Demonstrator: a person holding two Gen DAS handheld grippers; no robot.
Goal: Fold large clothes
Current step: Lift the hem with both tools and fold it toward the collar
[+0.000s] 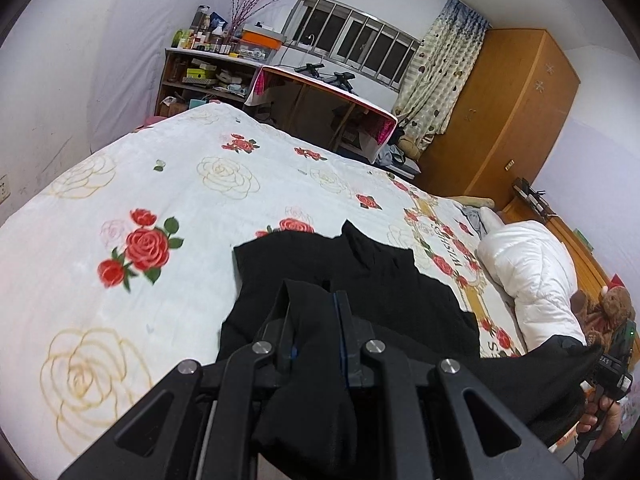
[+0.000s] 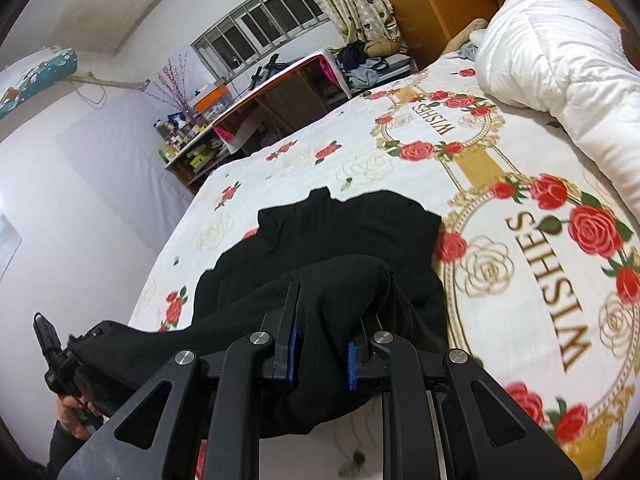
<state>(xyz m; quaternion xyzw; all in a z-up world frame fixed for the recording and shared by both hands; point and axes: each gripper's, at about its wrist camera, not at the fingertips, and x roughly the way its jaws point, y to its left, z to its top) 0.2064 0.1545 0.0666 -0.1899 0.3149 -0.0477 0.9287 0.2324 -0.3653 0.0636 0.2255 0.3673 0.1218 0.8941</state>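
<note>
A large black garment (image 1: 360, 280) lies on the bed with its near edge lifted; it also shows in the right wrist view (image 2: 352, 236). My left gripper (image 1: 314, 300) is shut on a bunched fold of the black garment at its near left end. My right gripper (image 2: 332, 300) is shut on another thick fold of the same garment at its near right end. The cloth hangs between the two grippers and drapes over the fingers, hiding the fingertips. The right gripper shows at the left view's lower right (image 1: 612, 372); the left one shows at the right view's lower left (image 2: 56, 360).
The bed has a white sheet with red and cream roses (image 1: 152, 208). A rolled white duvet (image 1: 532, 276) lies at the head end, with a teddy bear (image 1: 612, 304) beside it. A desk (image 1: 320, 104), shelf (image 1: 200, 76) and wooden wardrobe (image 1: 500, 116) stand beyond the bed.
</note>
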